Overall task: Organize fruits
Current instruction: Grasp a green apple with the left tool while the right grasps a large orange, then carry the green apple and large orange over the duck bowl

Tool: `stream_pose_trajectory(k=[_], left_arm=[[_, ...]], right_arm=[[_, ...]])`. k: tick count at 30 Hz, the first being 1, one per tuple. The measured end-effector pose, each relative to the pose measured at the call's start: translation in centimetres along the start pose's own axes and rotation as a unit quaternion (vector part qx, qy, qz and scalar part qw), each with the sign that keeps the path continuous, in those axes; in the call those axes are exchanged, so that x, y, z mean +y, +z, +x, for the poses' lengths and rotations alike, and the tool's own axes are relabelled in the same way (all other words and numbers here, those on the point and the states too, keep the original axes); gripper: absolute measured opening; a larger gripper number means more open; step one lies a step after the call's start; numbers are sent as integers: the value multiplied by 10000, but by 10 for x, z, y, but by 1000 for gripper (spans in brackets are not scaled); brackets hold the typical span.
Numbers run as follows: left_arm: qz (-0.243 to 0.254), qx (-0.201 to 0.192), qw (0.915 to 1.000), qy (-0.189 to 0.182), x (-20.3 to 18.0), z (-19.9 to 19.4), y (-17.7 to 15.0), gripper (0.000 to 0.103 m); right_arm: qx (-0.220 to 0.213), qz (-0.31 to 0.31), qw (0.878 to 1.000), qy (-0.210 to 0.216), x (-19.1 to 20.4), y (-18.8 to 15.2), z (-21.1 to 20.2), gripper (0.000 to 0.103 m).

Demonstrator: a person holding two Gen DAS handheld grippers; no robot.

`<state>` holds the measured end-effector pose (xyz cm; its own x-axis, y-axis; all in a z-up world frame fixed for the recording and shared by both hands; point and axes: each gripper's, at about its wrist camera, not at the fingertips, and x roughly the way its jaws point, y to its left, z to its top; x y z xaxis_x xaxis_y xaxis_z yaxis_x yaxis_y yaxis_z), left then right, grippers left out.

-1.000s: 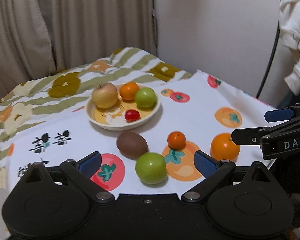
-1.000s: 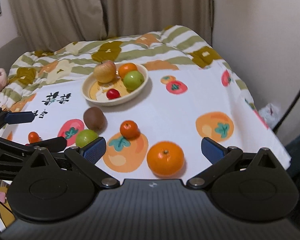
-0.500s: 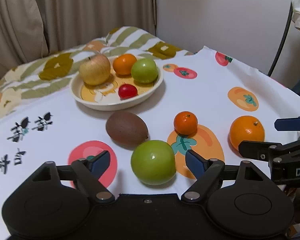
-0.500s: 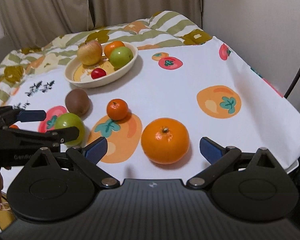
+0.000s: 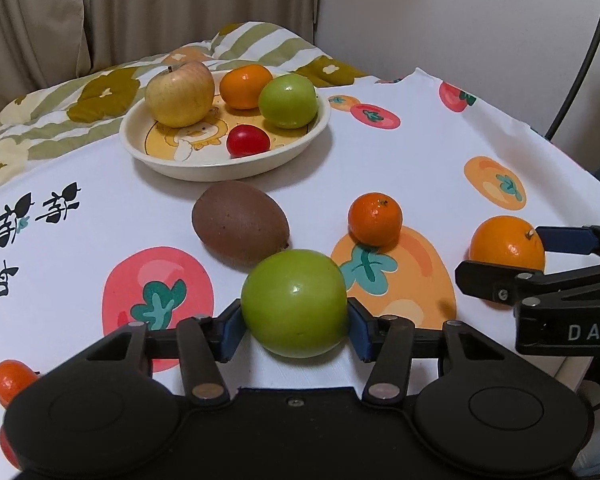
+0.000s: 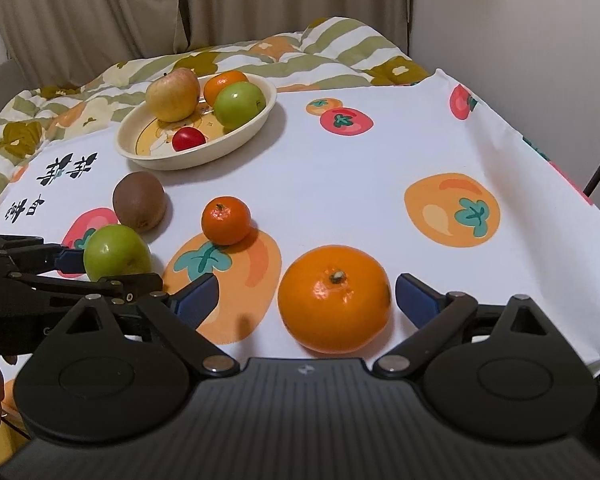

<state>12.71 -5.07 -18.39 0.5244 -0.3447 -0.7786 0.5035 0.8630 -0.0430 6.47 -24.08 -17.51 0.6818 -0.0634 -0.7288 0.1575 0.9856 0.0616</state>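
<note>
- Two hand-held grippers over a white fruit-print cloth (image 6: pixel 340 184) spread on a bed
- Left gripper (image 5: pixel 295 322): jaws have just been closing, and both blue pads now press the sides of a green apple (image 5: pixel 295 303), which rests on the cloth near the front edge
- Right gripper (image 6: pixel 305 296): jaws spread wide around a large orange (image 6: pixel 335 298) on the cloth, pads clear of it on both sides
- Brown kiwi (image 5: pixel 240 226): on the cloth just behind the gripped apple, between it and the dish
- Small mandarin (image 6: pixel 226 220): on a printed orange motif, between the kiwi and the large orange
- Cream dish (image 5: pixel 172 164), further back on the cloth: holds a yellow-red apple (image 5: pixel 180 94), an orange (image 5: pixel 245 86), a second green apple (image 5: pixel 288 100) and a small red fruit (image 5: pixel 247 141)
- Left wrist view only: another small orange fruit (image 5: pixel 10 382) at the lower left edge, partly behind the gripper body; something white hanging at the far right edge
- Right wrist view only: the left gripper seen from the side, its fingers bracketing the green apple; a person's hand, dim, at the lower left edge
- Striped floral quilt (image 6: pixel 340 46) and beige curtain (image 6: pixel 100 4) behind, in both views
</note>
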Motion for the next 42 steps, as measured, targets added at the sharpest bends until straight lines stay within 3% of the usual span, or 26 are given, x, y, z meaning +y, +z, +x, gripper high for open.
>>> stream_pose_trajectory(k=[22,30,42], left_arm=[[-125,-116,9999,29,12,-15,-7,56],[-202,-177,9996,89,19,-25,-11,56],[-323,-343,9988,153,23,-50,-14,56]], right_arm=[[163,157,9994,-253,-8,1,10,97],[259,202,9990,-287,-10,-3,14,79],[95,-48,9998,-155,1,4,0,78]])
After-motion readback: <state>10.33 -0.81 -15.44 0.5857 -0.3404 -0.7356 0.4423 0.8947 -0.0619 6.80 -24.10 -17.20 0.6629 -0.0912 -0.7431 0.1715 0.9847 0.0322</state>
